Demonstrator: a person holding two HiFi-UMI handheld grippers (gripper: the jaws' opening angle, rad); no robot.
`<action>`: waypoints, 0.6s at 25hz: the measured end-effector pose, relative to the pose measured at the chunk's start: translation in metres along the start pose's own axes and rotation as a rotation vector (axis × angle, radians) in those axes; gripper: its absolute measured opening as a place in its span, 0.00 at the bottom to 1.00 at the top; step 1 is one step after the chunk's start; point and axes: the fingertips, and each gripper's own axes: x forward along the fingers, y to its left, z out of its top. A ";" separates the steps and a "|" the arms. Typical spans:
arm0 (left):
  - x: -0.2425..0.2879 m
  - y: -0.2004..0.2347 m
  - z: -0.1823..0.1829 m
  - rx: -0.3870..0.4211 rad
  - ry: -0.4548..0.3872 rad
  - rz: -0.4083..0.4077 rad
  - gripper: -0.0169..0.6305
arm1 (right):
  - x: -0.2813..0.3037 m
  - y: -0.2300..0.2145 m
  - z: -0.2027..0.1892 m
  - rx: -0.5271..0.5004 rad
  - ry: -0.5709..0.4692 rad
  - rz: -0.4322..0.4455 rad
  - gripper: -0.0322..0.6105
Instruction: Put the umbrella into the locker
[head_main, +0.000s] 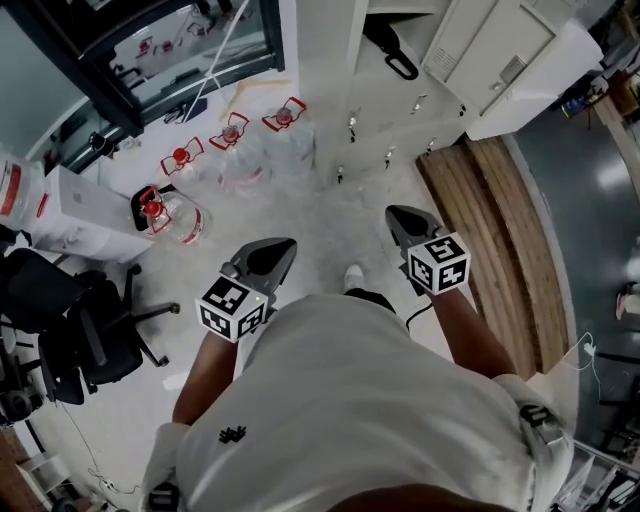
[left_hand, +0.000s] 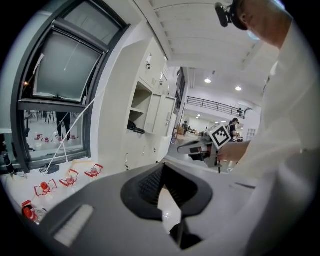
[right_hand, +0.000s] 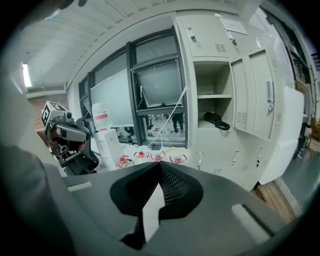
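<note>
Standing clear of locker, umbrella on shelf

Umbrella (right_hand: 216, 120) lies on the open locker's (right_hand: 186, 90) lower shelf, handle near the front edge. Left gripper (head_main: 275, 252) and right gripper (head_main: 405, 222): jaws together, nothing between, well short of the locker. Risk: door (right_hand: 252, 95) hangs open, and swinging it shut could catch an overhanging handle.

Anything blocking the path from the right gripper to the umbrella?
Nothing visible. The umbrella already lies on a shelf of the open locker, door swung aside; only floor separates it from the right gripper.
</note>
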 end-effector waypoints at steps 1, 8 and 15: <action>-0.003 0.000 -0.002 0.000 0.000 -0.001 0.11 | 0.000 0.005 -0.001 -0.010 0.002 -0.002 0.05; -0.018 0.005 -0.019 -0.017 -0.006 -0.004 0.11 | 0.001 0.026 -0.006 -0.029 0.017 -0.005 0.05; -0.020 0.016 -0.019 -0.031 -0.018 -0.008 0.11 | 0.007 0.028 0.006 -0.056 0.015 -0.011 0.05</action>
